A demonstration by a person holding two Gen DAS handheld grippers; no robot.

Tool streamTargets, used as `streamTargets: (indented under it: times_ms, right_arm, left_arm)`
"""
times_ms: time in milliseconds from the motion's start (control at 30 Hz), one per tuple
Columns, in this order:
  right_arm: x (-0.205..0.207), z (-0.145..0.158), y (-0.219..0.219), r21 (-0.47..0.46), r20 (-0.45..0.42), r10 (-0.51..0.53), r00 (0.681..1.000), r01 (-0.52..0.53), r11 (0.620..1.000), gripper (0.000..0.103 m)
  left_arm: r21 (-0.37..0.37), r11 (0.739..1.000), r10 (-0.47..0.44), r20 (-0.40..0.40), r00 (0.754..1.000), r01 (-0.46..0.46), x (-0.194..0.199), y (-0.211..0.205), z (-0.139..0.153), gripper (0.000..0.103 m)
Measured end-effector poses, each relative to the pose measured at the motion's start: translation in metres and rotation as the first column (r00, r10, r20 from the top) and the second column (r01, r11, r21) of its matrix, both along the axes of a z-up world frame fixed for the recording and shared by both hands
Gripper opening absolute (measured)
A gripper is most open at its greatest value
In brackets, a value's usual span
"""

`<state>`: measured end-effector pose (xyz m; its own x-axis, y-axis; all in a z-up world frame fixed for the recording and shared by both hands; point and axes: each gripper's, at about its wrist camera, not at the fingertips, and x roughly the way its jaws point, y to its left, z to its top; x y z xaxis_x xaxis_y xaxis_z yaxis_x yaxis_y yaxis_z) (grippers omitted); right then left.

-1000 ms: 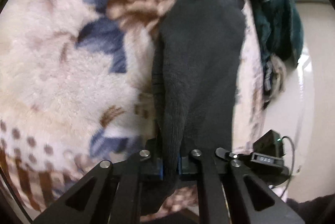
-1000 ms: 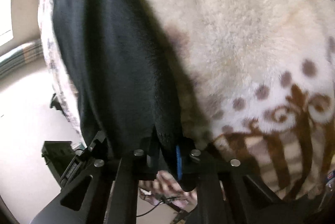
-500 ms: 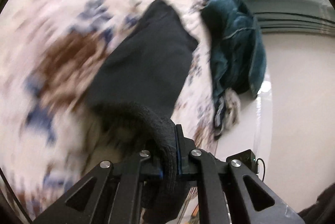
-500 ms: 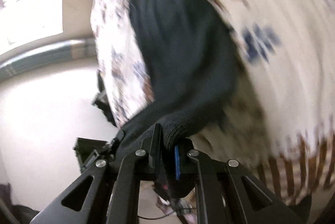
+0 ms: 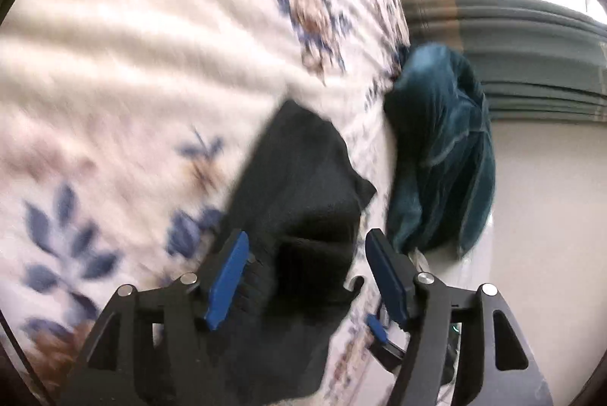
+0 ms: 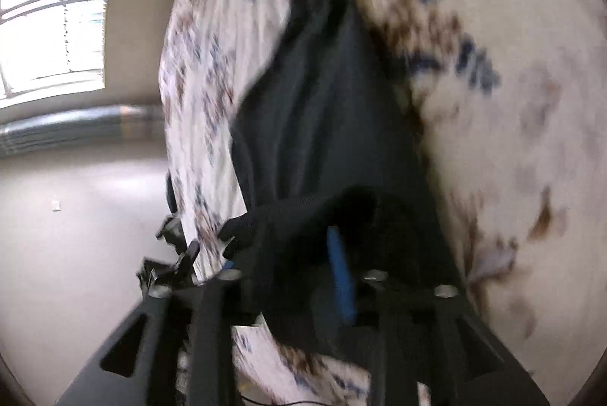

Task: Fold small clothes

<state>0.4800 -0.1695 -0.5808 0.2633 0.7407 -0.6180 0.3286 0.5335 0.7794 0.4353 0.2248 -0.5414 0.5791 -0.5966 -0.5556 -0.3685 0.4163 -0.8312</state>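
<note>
Both tongs, left (image 5: pixel 307 254) and right (image 6: pixel 288 254), are opening, letting go of the small black knitted garment (image 5: pixel 303 178); we back off low toward six o'clock so the fold stays flat on the cream floral fleece blanket (image 5: pixel 132 64).

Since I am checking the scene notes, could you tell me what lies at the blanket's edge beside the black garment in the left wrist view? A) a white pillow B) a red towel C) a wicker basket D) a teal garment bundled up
D: a bundled teal garment hangs at the edge of the floral blanket, just right of the black garment.
</note>
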Motion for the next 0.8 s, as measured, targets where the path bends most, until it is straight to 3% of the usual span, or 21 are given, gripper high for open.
streamTargets:
  times_ms: [67, 133, 200, 300, 433, 467, 533, 567, 600, 667, 800]
  right_arm:
    - [-0.003, 0.01, -0.011, -0.023, 0.052, -0.012, 0.999, 0.013, 1.0, 0.055]
    - [-0.007, 0.015, -0.016, -0.13, 0.055, 0.019, 0.998, -0.012, 0.991, 0.055]
    - [-0.01, 0.016, -0.011, -0.251, 0.046, 0.092, 0.995, -0.077, 0.965, 0.055]
    - [-0.009, 0.007, 0.006, -0.347, 0.03, 0.196, 0.98, -0.173, 0.922, 0.055]
    - [0.001, -0.006, 0.024, -0.428, 0.046, 0.246, 0.968, -0.203, 0.88, 0.055]
    - [0.007, -0.01, 0.029, -0.435, 0.059, 0.254, 0.965, -0.204, 0.877, 0.054]
    - [0.018, -0.014, 0.039, -0.474, 0.066, 0.265, 0.962, -0.204, 0.857, 0.028]
    - [0.021, -0.015, 0.042, -0.496, 0.063, 0.269, 0.961, -0.204, 0.844, 0.007]
    - [0.025, -0.016, 0.043, -0.518, 0.048, 0.267, 0.963, -0.204, 0.831, 0.007]
    - [0.029, -0.015, 0.04, -0.511, 0.058, 0.247, 0.967, -0.183, 0.84, 0.007]
    - [0.032, -0.02, 0.029, -0.459, 0.03, 0.234, 0.972, -0.195, 0.867, 0.008]
  left_arm:
    - [0.122, 0.992, -0.044, -0.011, 0.999, 0.045, 0.0, 0.0, 0.009, 0.062]
    - [0.245, 0.958, -0.147, -0.018, 0.989, 0.147, 0.005, -0.014, 0.018, 0.062]
    - [0.336, 0.907, -0.256, -0.032, 0.966, 0.252, 0.013, -0.034, 0.023, 0.062]
    - [0.484, 0.789, -0.388, -0.085, 0.918, 0.379, 0.033, -0.072, 0.027, 0.062]
    - [0.592, 0.687, -0.454, -0.104, 0.885, 0.422, 0.064, -0.103, 0.021, 0.062]
    - [0.617, 0.666, -0.458, -0.108, 0.883, 0.42, 0.069, -0.108, 0.019, 0.048]
    - [0.631, 0.656, -0.456, -0.107, 0.884, 0.414, 0.078, -0.11, 0.015, 0.006]
    - [0.624, 0.665, -0.449, -0.105, 0.887, 0.411, 0.08, -0.108, 0.013, 0.006]
    - [0.616, 0.678, -0.444, -0.09, 0.892, 0.4, 0.081, -0.105, 0.013, 0.006]
    - [0.61, 0.691, -0.43, -0.084, 0.899, 0.387, 0.082, -0.101, 0.012, 0.006]
    - [0.486, 0.766, -0.43, -0.099, 0.897, 0.42, 0.092, -0.091, -0.001, 0.015]
